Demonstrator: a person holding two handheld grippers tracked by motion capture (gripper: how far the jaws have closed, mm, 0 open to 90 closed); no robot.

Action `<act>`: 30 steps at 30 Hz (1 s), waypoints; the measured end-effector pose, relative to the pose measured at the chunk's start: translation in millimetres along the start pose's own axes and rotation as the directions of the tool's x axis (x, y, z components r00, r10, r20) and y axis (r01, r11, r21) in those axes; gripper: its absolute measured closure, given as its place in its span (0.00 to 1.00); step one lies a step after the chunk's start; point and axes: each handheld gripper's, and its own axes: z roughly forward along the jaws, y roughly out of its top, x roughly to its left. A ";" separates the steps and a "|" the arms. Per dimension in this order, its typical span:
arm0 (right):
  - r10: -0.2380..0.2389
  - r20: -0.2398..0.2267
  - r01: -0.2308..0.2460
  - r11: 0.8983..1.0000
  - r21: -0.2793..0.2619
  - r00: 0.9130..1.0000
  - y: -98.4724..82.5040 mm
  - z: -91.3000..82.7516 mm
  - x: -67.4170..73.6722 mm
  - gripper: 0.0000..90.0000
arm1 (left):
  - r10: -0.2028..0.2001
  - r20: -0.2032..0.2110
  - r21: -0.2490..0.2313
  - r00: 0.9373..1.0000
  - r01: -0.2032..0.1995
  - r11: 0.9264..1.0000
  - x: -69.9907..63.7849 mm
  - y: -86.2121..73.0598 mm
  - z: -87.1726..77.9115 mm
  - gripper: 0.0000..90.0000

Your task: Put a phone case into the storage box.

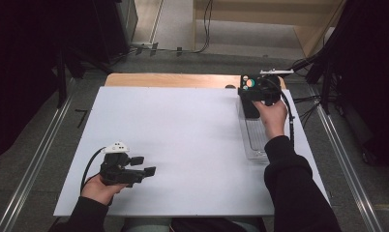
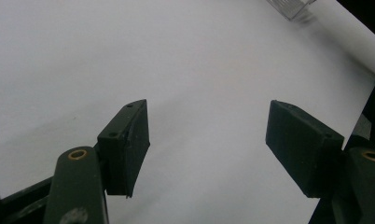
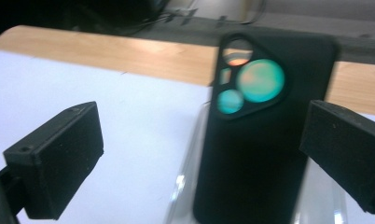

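Resting near the table's [image 1: 183, 125] front-left corner, left gripper [image 1: 145, 165] is spread, nothing between its jaws. At the back-right edge a black phone [image 3: 251, 140] stands in a clear tray [image 1: 253, 140]; right gripper [image 3: 199, 154] is released, jaws wide either side of it. Risk: a jaw clips the upright phone and topples it. White sheet over wood, dim room, floor cables.

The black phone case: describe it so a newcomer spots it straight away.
Start at the white table and go to its far right edge, where a clear plastic tray lies. The black phone case stands at the tray's far end, marked by a rounded cutout showing teal and orange circles.
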 end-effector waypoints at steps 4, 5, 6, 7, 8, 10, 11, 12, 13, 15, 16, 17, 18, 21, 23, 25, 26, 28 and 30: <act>0.000 -0.082 0.000 1.000 0.002 0.997 -2.4 -7.3 7.2 0.00 | -0.002 0.005 0.005 1.000 0.002 1.000 0.7 1.5 0.7 0.34; -0.002 -0.099 0.003 1.000 0.010 0.995 -3.7 -8.4 8.9 0.00 | -0.002 0.008 0.006 1.000 0.002 1.000 0.9 1.7 1.0 0.34; -0.007 -0.116 0.008 1.000 0.013 0.993 -5.7 -9.3 10.7 0.00 | 0.002 0.009 0.009 1.000 -0.002 1.000 1.4 2.1 1.1 0.34; -0.008 -0.129 0.010 1.000 0.014 0.992 -8.1 -10.0 12.9 0.00 | 0.001 0.010 0.011 1.000 -0.001 1.000 1.6 2.5 1.2 0.34; -0.014 -0.142 0.018 1.000 0.022 0.990 -10.2 -10.4 15.0 0.00 | -0.002 0.012 0.010 1.000 0.002 1.000 1.8 2.8 1.5 0.34; -0.029 -0.153 0.034 0.999 0.033 0.988 -14.2 -12.6 19.8 0.05 | -0.003 0.018 0.012 1.000 0.002 1.000 2.6 3.7 2.2 0.34; -0.037 -0.156 0.042 0.999 0.032 0.987 -16.1 -14.0 22.7 0.05 | -0.001 0.020 0.014 1.000 0.001 1.000 2.9 4.1 2.5 0.34; -0.047 -0.167 0.053 0.998 0.032 0.985 -17.9 -15.3 25.2 0.05 | 0.001 0.020 0.017 1.000 -0.002 1.000 3.2 4.7 2.6 0.34; -0.054 -0.178 0.060 0.998 0.032 0.982 -19.4 -16.6 27.7 0.05 | 0.000 0.025 0.018 1.000 0.000 1.000 3.3 5.2 3.1 0.34; -0.069 -0.203 0.077 0.996 0.036 0.977 -21.7 -19.0 32.4 0.06 | 0.004 0.029 0.019 1.000 -0.004 1.000 3.5 6.6 3.8 0.34; -0.082 -0.218 0.093 0.995 0.041 0.972 -22.7 -20.6 34.8 0.14 | 0.005 0.031 0.021 1.000 -0.006 1.000 3.4 7.3 4.0 0.34; -0.094 -0.226 0.105 0.994 0.038 0.970 -24.0 -22.0 37.6 0.19 | 0.008 0.035 0.019 0.999 -0.009 1.000 3.7 8.0 4.4 0.34; -0.109 -0.235 0.122 0.992 0.042 0.966 -25.0 -22.9 39.6 0.19 | 0.008 0.039 0.022 0.999 -0.009 1.000 3.9 8.7 4.9 0.34; -0.117 -0.268 0.133 0.990 0.043 0.956 -29.4 -25.4 45.5 0.20 | 0.008 0.048 0.027 0.999 -0.009 1.000 5.8 10.1 6.3 0.34; -0.125 -0.283 0.144 0.988 0.048 0.951 -32.5 -28.0 49.7 0.21 | 0.013 0.051 0.033 0.999 -0.014 0.999 6.8 10.9 7.0 0.34; -0.133 -0.305 0.156 0.986 0.051 0.943 -35.6 -31.9 53.9 0.22 | 0.012 0.057 0.032 0.998 -0.014 0.999 7.2 11.7 7.5 0.34; -0.137 -0.314 0.160 0.986 0.048 0.939 -37.4 -34.3 55.8 0.22 | 0.016 0.061 0.033 0.998 -0.018 0.999 7.8 12.2 7.5 0.34; -0.141 -0.333 0.165 0.985 0.047 0.932 -41.4 -39.3 59.7 0.24 | 0.013 0.068 0.027 0.998 -0.015 1.000 8.0 13.2 7.7 0.34; -0.144 -0.358 0.175 0.983 0.055 0.922 -46.0 -43.8 63.7 0.26 | 0.018 0.073 0.029 0.997 -0.020 0.999 8.5 14.4 7.8 0.34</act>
